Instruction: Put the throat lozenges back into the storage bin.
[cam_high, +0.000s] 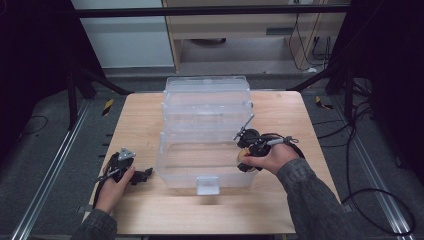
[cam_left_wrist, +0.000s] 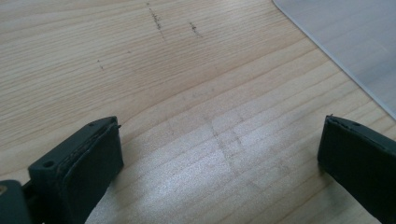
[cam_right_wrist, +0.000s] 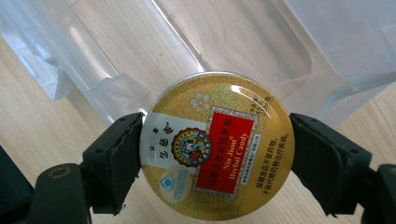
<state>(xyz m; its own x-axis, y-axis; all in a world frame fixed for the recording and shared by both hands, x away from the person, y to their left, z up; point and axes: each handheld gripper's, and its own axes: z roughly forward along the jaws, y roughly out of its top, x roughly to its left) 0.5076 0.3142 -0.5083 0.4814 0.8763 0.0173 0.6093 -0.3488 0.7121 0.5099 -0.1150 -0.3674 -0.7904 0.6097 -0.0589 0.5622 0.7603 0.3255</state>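
- A round gold candy tin (cam_right_wrist: 215, 145) is clamped between the two jaws of the right hand-held gripper (cam_right_wrist: 215, 154), one jaw on each side of its rim.
- The tin is held at the right front corner of a clear plastic box (cam_high: 206, 130); whether it is over the rim or just outside cannot be told.
- In the high view the tin (cam_high: 243, 156) is mostly covered by the right hand-held gripper (cam_high: 246, 159) and the hand.
- The left hand-held gripper (cam_high: 142, 176) is held low over the bench (cam_high: 135, 125), left of the box, jaws wide apart with nothing between them.
- In the left gripper view, both jaws are cut off by the frame edges.
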